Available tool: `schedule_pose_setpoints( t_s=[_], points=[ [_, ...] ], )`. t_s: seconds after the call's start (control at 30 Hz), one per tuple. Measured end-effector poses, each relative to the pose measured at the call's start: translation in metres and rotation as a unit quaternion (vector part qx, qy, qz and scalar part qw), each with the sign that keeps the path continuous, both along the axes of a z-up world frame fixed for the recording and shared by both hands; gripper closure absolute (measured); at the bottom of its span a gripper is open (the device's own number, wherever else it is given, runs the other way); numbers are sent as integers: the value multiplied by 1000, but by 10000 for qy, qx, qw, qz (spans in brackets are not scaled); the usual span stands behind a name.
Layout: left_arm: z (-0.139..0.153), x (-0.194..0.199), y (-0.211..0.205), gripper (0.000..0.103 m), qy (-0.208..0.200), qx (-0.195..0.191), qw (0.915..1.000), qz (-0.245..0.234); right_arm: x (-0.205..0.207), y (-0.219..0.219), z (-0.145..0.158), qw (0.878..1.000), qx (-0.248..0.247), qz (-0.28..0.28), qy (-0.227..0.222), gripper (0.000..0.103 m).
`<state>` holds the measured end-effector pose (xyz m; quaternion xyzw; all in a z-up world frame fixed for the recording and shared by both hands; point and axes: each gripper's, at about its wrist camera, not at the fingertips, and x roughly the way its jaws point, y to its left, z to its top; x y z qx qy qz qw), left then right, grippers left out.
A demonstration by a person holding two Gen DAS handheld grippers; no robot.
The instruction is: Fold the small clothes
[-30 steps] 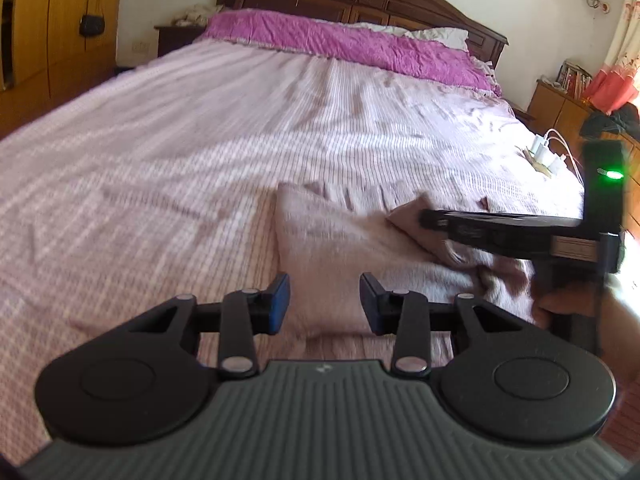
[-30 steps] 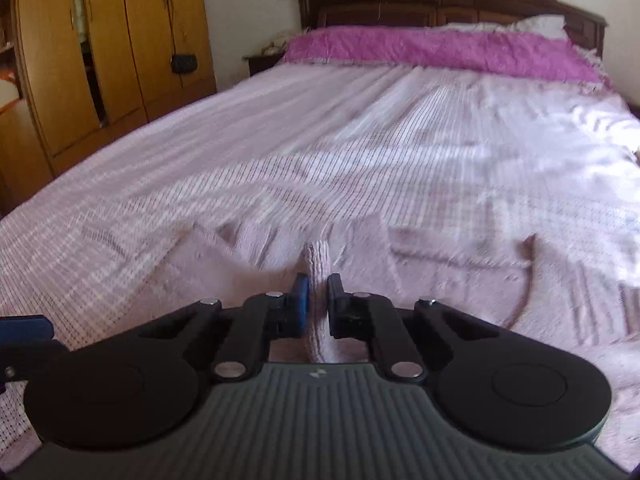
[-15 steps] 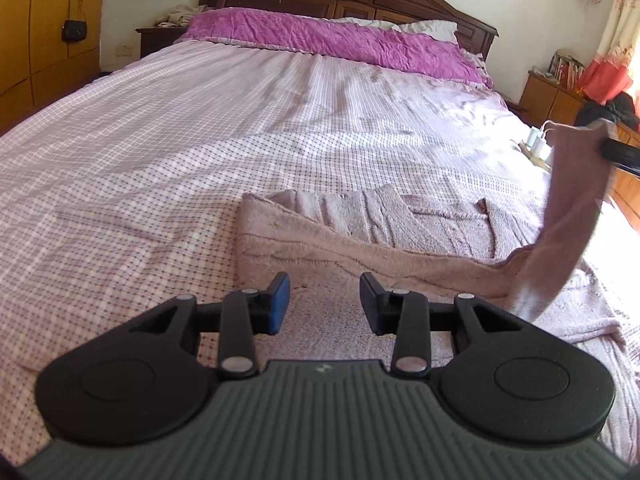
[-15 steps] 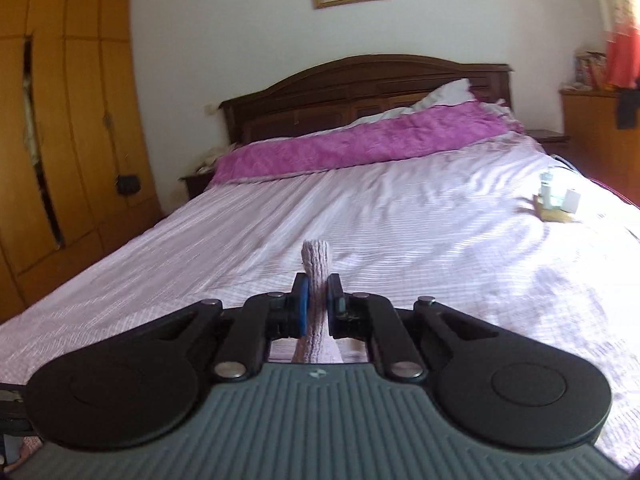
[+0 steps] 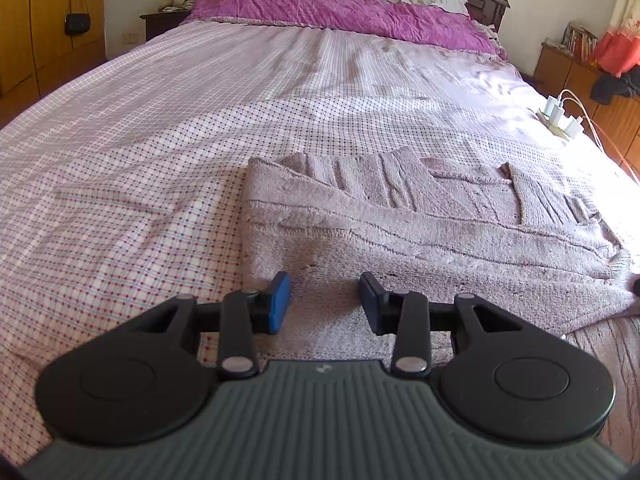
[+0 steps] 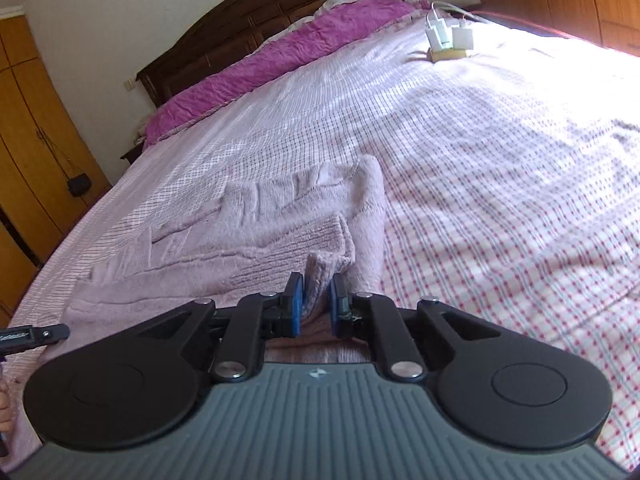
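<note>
Half a second ago your right gripper (image 6: 316,300) held a strip of the sweater (image 5: 400,232) high in the air; now that strip has come down and lies across the garment, which rests flat on the checked bedspread (image 5: 140,160) near the foot of the bed. Its blue pads (image 6: 295,304) are still clamped on a bunched fold of the knit, though the grip may be slackening; the view is too close to say. Your left gripper (image 5: 324,300) hovers over the sweater's near left corner, jaws wide apart and holding nothing, as before. No writing is readable; only a small emblem shows on each ribbed grey housing. The sweater is soft, fuzzy, dusty-pink wool with raised cable ribs. White chargers (image 6: 448,36) sit farther up the bed.
</note>
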<state>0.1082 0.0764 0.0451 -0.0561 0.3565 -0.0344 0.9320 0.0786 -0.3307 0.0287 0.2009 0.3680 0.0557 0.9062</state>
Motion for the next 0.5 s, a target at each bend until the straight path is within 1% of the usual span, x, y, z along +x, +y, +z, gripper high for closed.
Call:
schedule_pose_setpoints(
  t_s=[0.03,0.07,0.1,0.17,0.23,0.33,0.4,0.5],
  points=[
    [1,0,0,63,2,19,10000,-6,-3,-2,2,10000,2,25,-27,83],
    [2,-1,-1,63,-1,38,10000,-9,-6,-3,5,10000,-44,39,-57,76],
    [3,-1,-1,63,-12,48,10000,-10,-8,-2,12,9998,-146,19,-115,72],
    [8,-2,-2,63,-63,44,10000,-4,-9,-3,22,9993,-244,27,-299,55],
    [12,-3,-2,63,-134,20,9999,-5,-4,-4,31,9988,-223,67,-424,47],
    [17,-1,-5,63,-195,19,9998,12,24,1,34,9987,-315,219,-345,47],
    [17,0,-7,63,-198,21,9998,14,41,7,27,9984,-426,295,-217,47],
    [15,1,-12,63,-194,48,9998,-23,66,19,12,9970,-618,459,109,47]
  ],
)
